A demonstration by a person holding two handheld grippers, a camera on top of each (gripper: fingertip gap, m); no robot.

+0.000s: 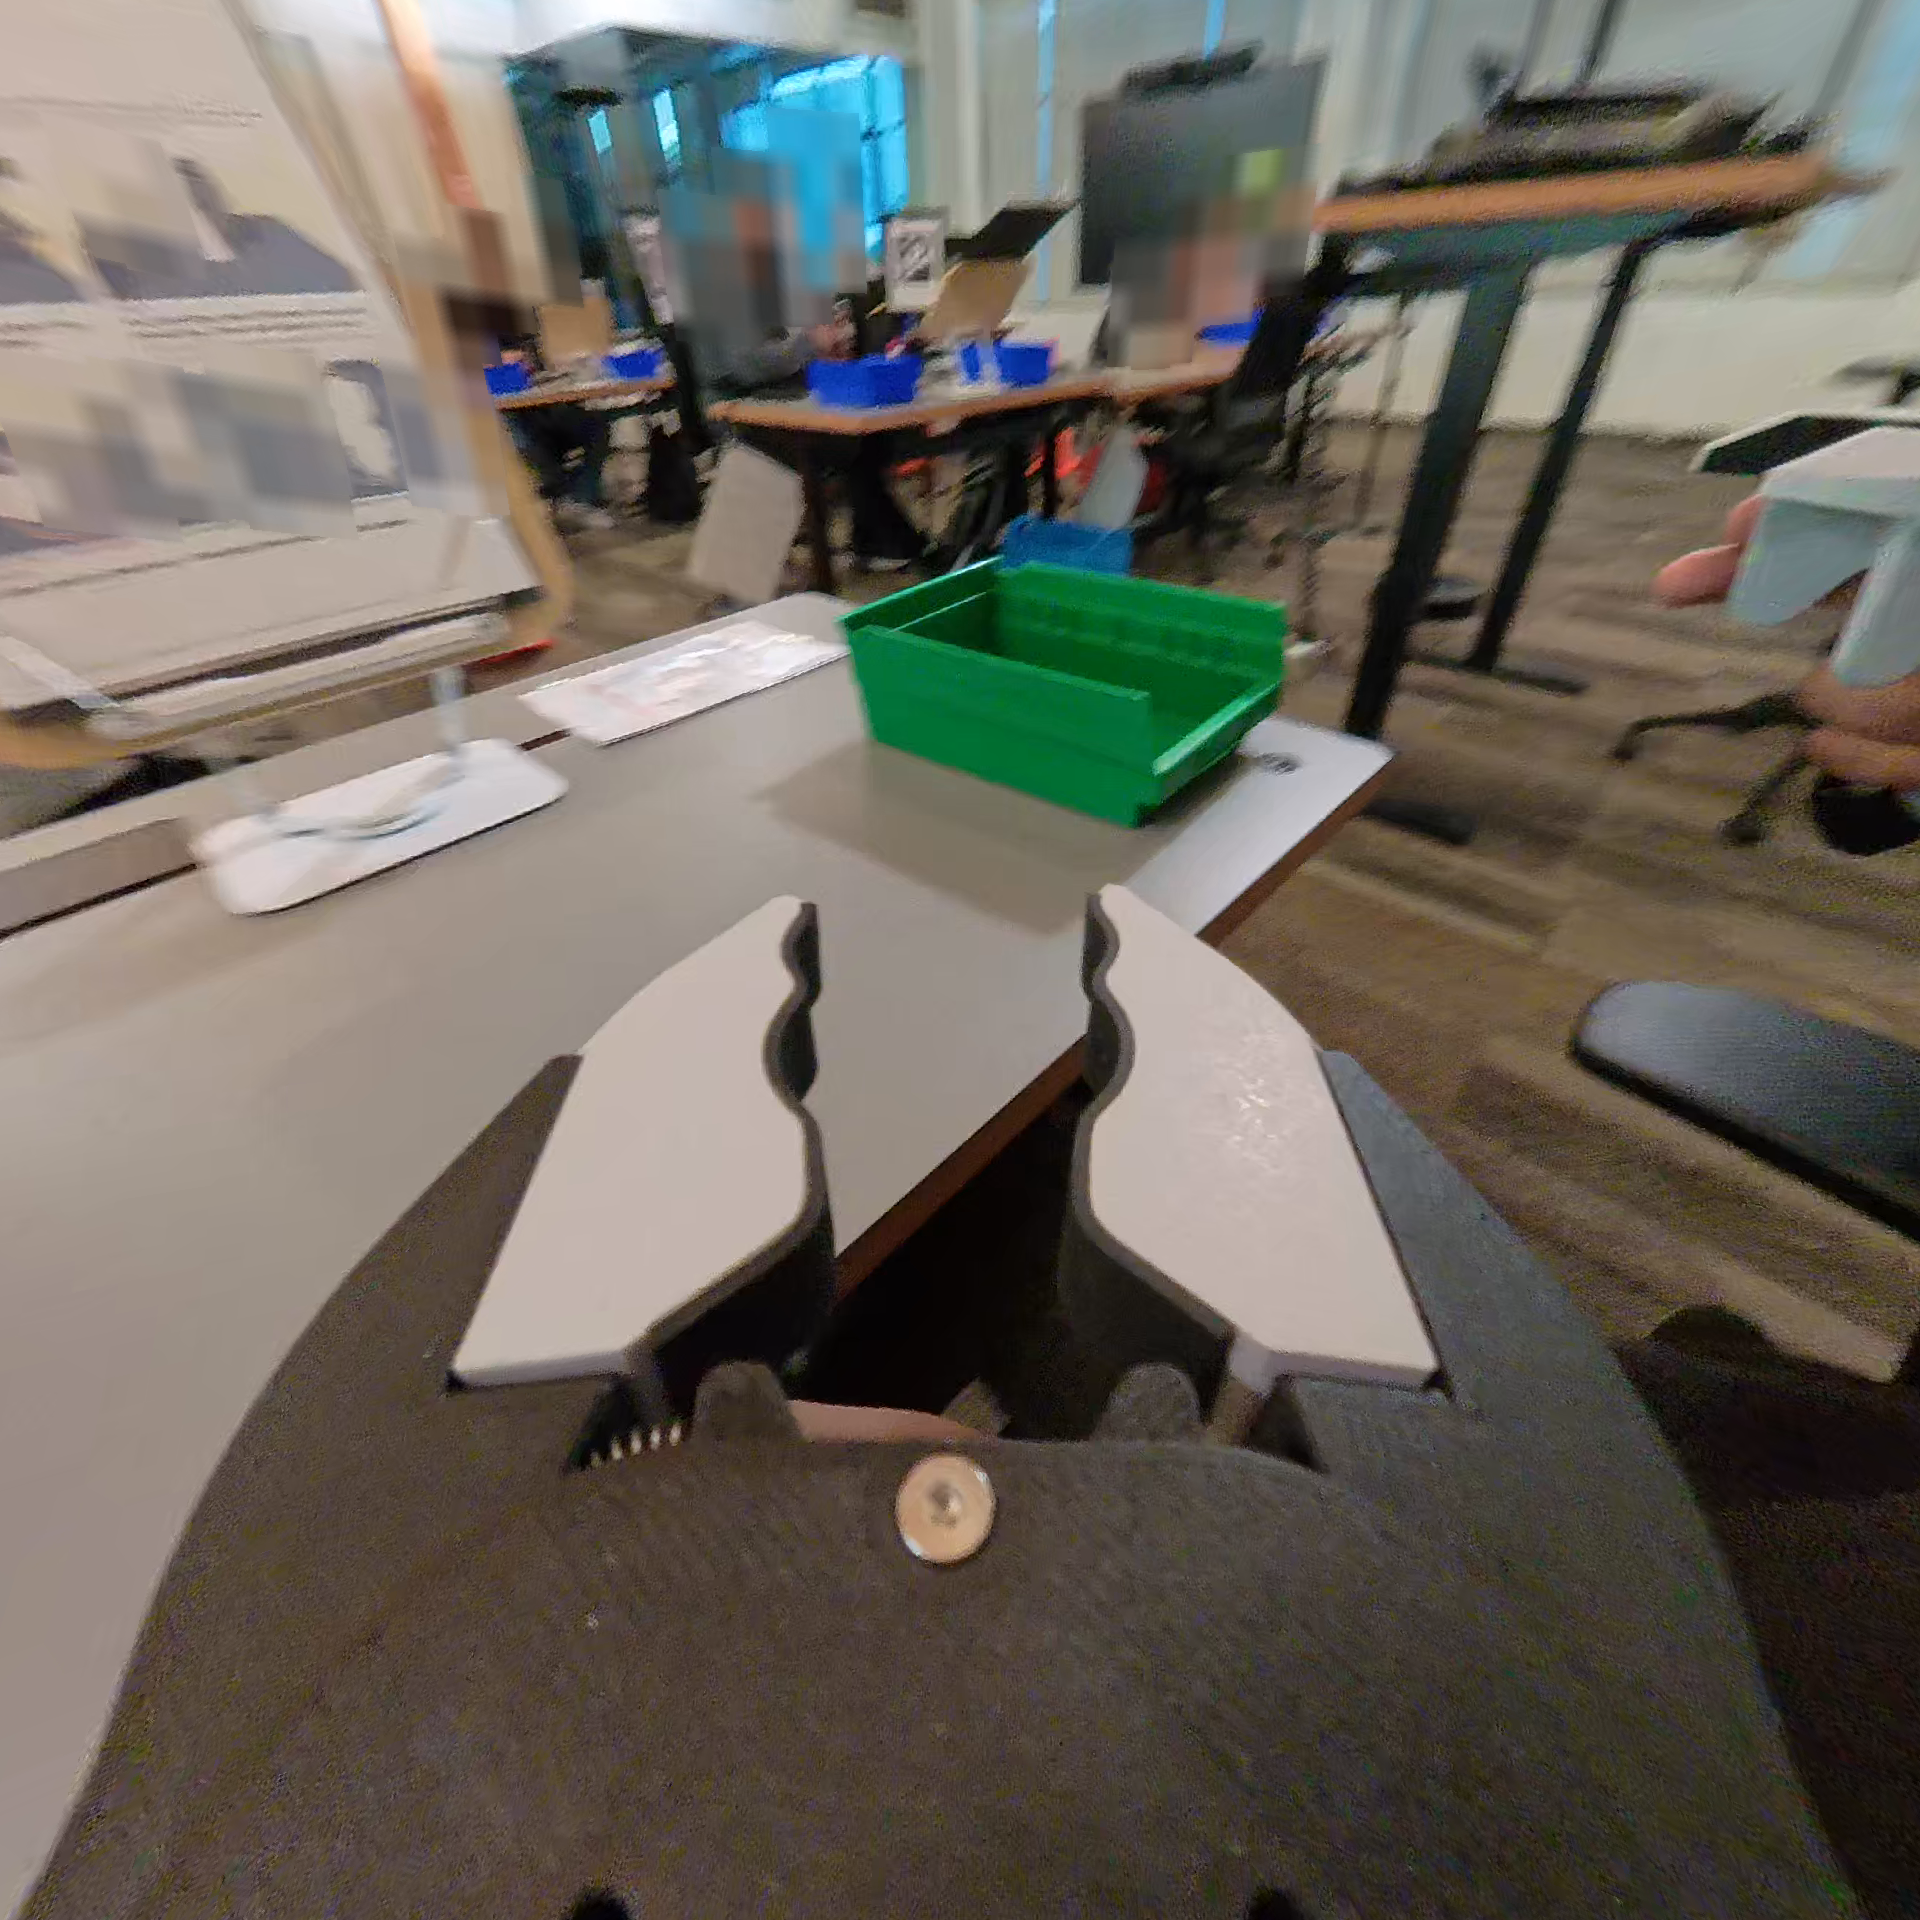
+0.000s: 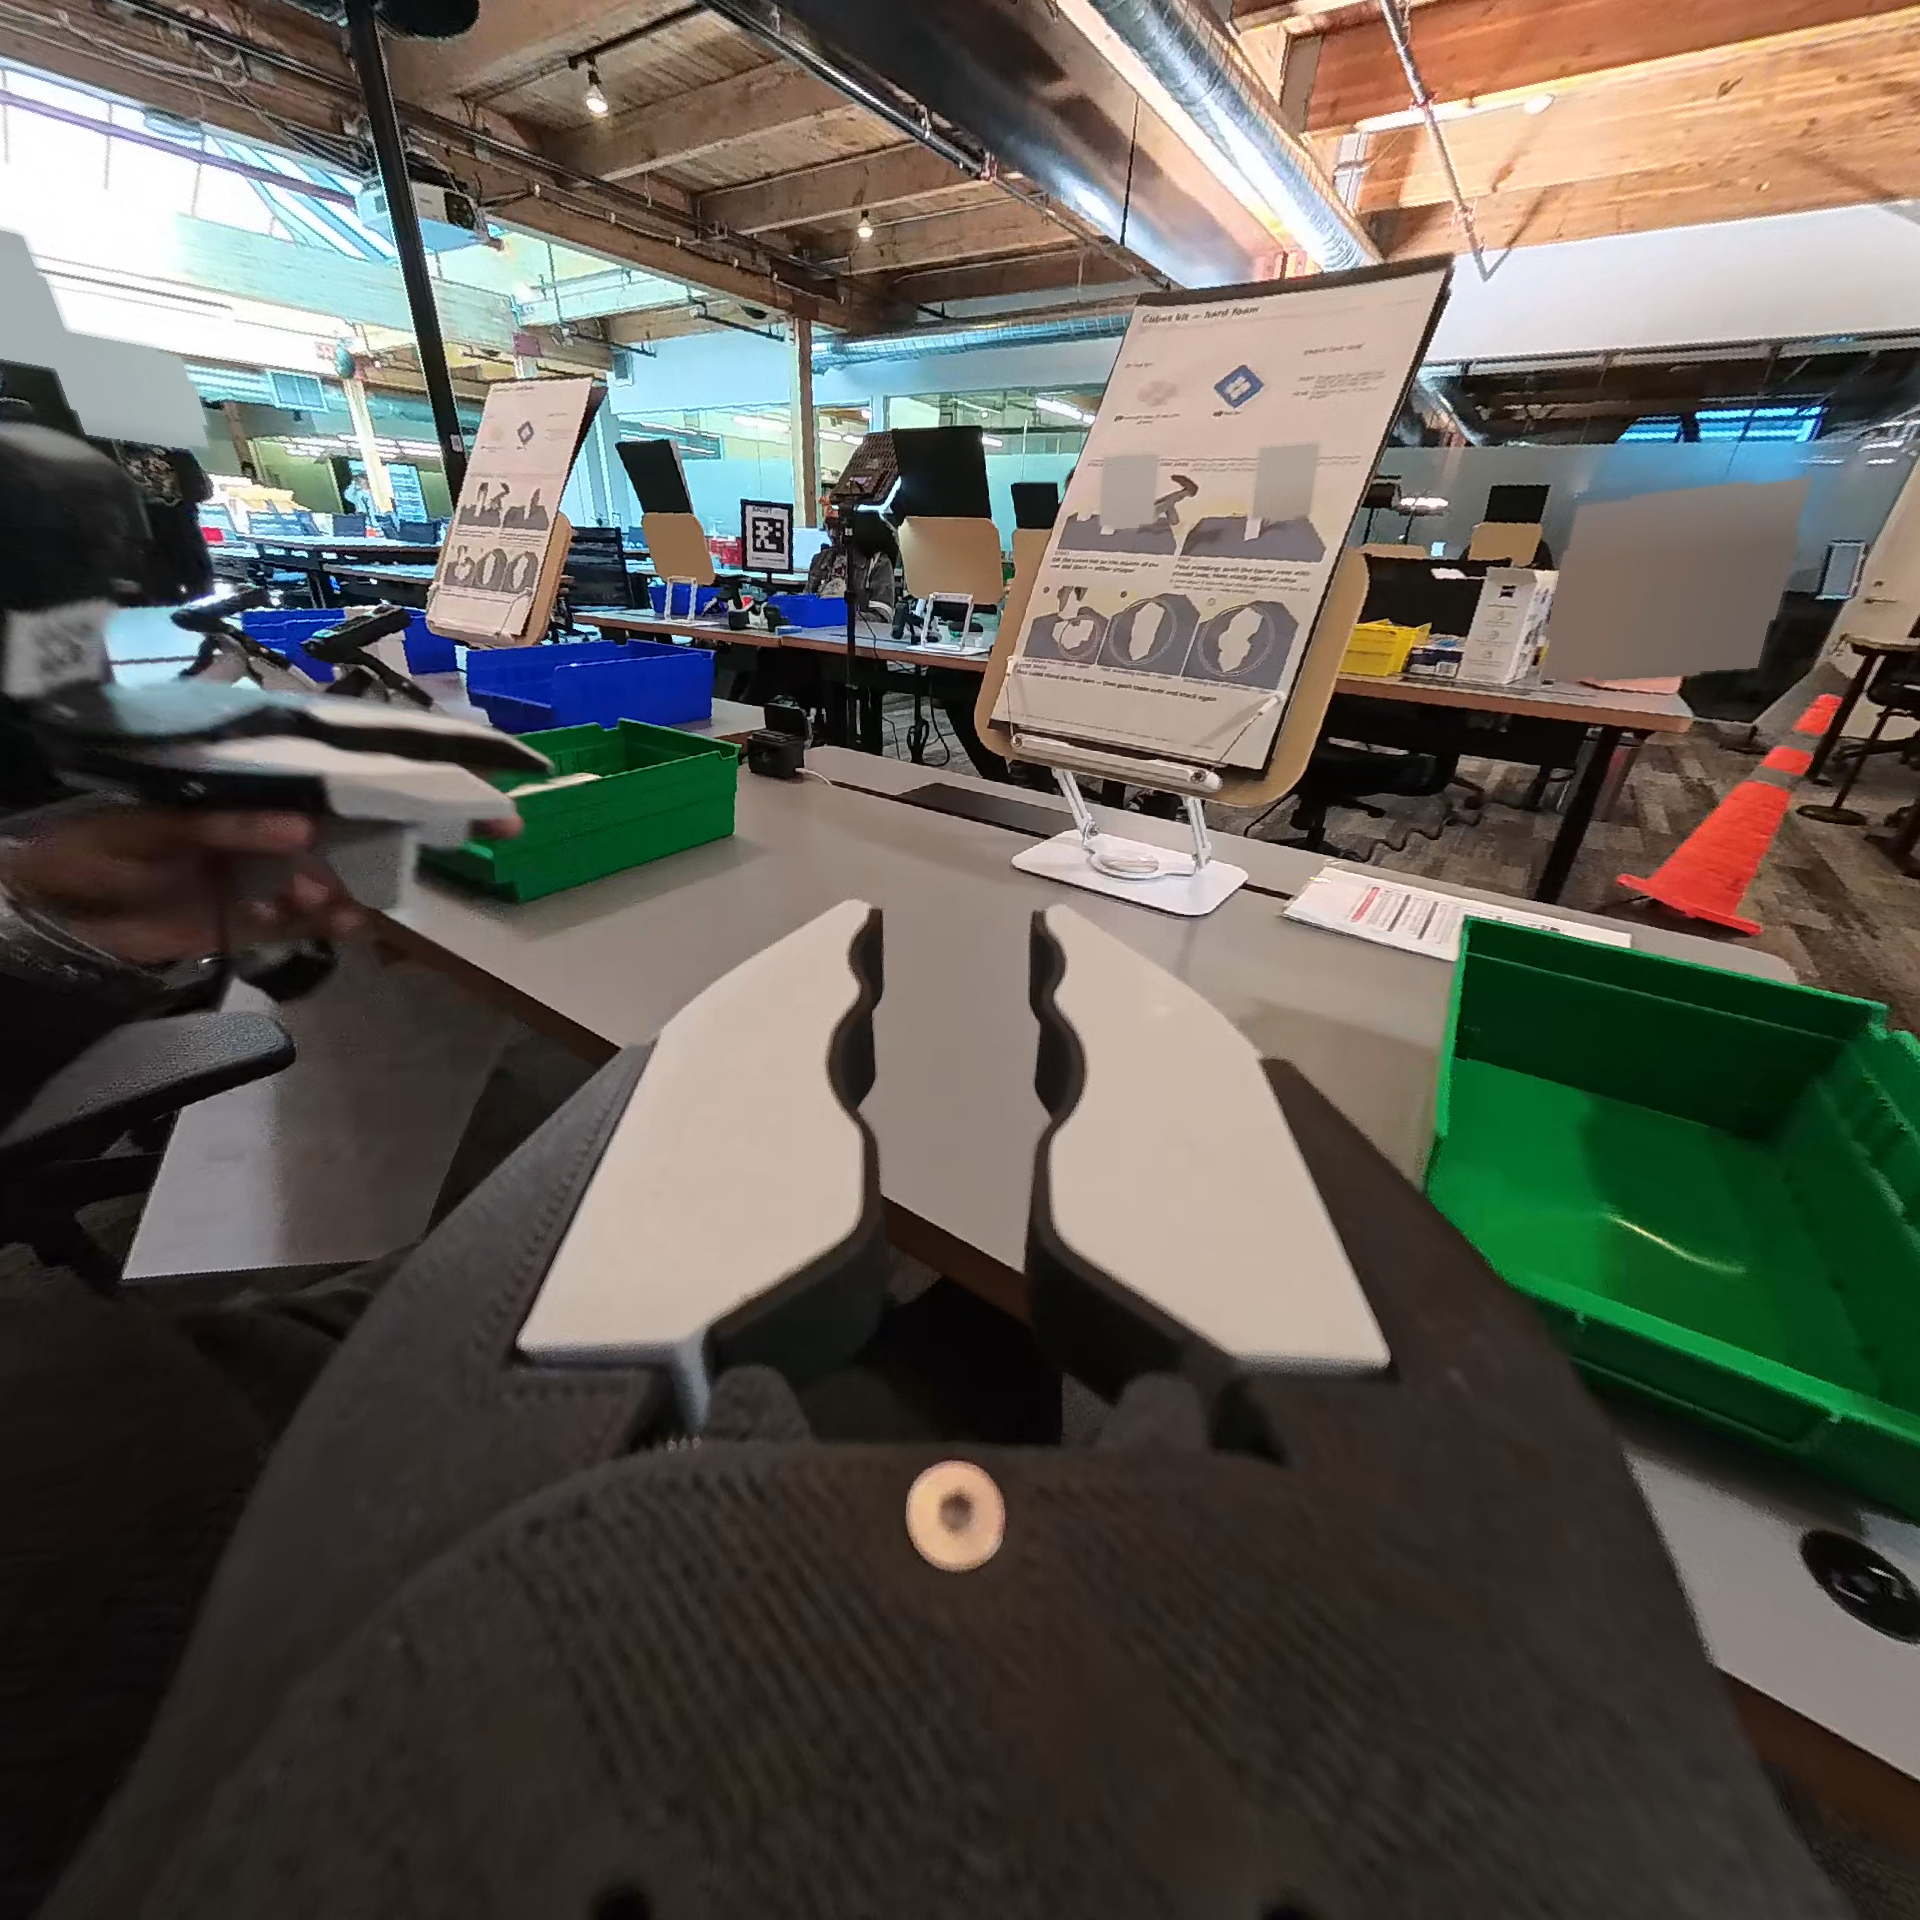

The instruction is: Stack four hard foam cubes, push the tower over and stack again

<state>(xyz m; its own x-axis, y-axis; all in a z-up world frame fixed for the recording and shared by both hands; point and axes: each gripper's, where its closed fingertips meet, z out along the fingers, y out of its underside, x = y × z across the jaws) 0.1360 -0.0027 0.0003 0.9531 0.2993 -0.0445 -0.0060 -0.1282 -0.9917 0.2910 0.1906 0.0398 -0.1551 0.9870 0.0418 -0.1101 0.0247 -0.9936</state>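
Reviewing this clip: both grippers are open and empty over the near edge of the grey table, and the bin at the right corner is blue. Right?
One thing is wrong: the bin at the right corner is green, not blue, as the right wrist view shows. The rest holds: the left gripper and right gripper are open and empty over the grey table.

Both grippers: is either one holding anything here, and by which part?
Nothing is held. The left gripper and right gripper are both open, with only bare table between their fingers.

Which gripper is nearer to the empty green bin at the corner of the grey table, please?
Right. The right gripper is just left of the green bin, nearly alongside it; the left gripper faces the bin from clearly farther back.
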